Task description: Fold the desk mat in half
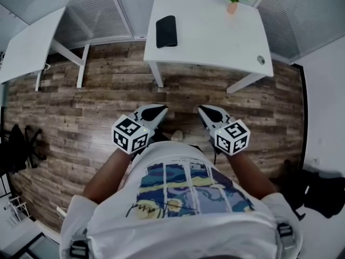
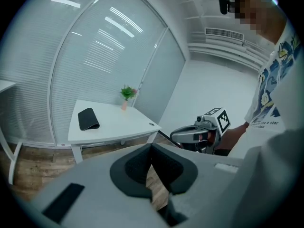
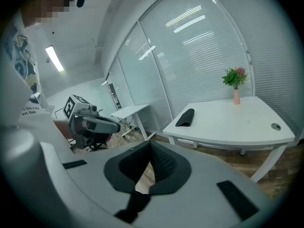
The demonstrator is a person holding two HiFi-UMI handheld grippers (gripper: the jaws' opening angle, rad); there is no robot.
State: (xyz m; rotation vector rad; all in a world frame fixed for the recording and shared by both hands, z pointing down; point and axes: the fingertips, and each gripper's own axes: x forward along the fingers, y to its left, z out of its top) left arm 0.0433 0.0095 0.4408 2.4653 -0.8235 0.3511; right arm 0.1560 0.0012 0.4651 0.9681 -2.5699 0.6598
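While closed and empty, left hand-held gripper [image 1: 160,112] and right hand-held gripper [image 1: 204,112]; shirt [image 2: 278,94] lettering: "a star".

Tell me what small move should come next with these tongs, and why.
Probably step toward the white table: the black desk mat lies near its left edge, while the left tongs and right tongs are shut, empty and held at the person's chest, well short of it.
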